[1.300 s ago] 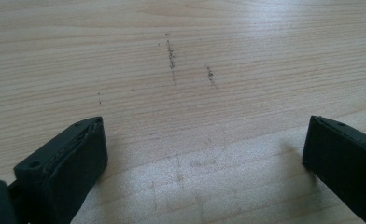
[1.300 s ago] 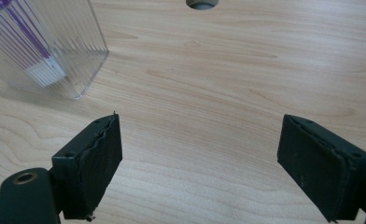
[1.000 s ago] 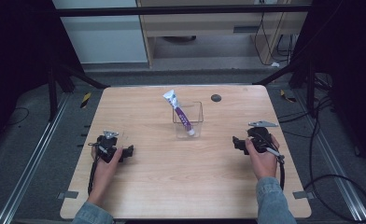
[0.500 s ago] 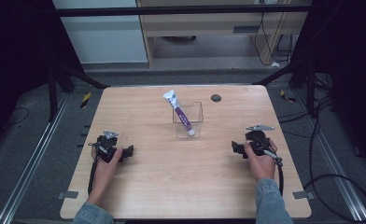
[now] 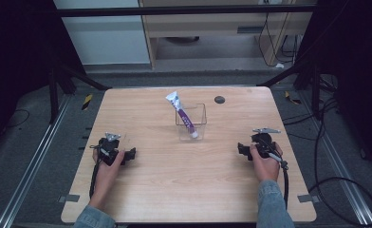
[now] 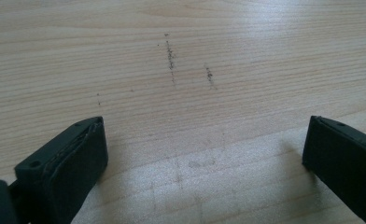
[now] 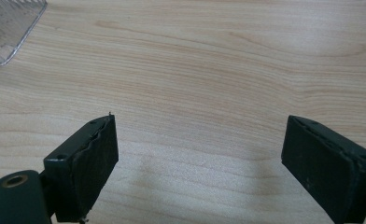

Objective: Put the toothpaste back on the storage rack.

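Meanwhile, right tool [image 5: 244, 151] has sunk tableward.

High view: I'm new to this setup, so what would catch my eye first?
A purple and white tube leaning out of a clear container at the middle of the wooden table. Nearer the person, the left gripper and right gripper rest apart at either side, jaws open and empty.

Light wooden square table [image 5: 184, 190] on a grey floor; 1 small dark round disc [image 5: 219, 99] near its far edge; black-and-yellow striped tape pieces [image 5: 87, 101] on the floor at both sides
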Motion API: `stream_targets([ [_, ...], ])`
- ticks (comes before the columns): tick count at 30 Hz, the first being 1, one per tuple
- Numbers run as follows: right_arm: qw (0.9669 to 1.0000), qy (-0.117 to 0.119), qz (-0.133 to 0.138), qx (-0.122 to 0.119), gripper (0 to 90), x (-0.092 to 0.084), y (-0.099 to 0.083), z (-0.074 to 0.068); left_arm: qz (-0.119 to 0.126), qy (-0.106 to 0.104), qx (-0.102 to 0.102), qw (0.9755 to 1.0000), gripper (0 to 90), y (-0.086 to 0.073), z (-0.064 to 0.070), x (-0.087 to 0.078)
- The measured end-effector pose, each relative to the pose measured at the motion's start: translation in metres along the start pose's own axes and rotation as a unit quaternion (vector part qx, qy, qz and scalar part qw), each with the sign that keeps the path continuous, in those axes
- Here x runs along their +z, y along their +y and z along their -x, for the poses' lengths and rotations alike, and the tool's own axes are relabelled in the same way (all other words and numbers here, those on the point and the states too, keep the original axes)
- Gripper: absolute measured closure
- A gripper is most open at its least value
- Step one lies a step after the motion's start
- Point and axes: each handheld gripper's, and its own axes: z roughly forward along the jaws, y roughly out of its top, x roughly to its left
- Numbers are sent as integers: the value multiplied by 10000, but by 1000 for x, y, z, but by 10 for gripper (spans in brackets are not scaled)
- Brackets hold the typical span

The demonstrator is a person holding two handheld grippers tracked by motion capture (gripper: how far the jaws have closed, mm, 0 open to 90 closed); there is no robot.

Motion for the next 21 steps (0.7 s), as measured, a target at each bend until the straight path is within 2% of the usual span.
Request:
stream_targets([
  [5, 9999, 56, -67, 126, 102, 6, -2, -1, 1, 2, 4, 10000, 0, 0, 0, 0],
  [11, 9999, -29, -121, 36, 101, 13, -5, -3, 1, 2, 2, 10000, 0, 0, 0, 0],
  [14, 9999, -71, -41, 61, 100, 15, -8, -3, 2, 2, 3, 10000, 0, 0, 0, 0],
  [16, 9999, -148, 57, 13, 99, 16, -10, -2, 3, 2, 2, 10000, 0, 0, 0, 0],
  [18, 9993, -294, 122, -211, 79, 18, -13, -2, 2, 3, 3, 10000, 0, 0, 0, 0],
  [21, 9993, -255, 147, -208, 52, 19, -13, -1, 3, 3, 3, 10000, 0, 0, 0, 0],
])
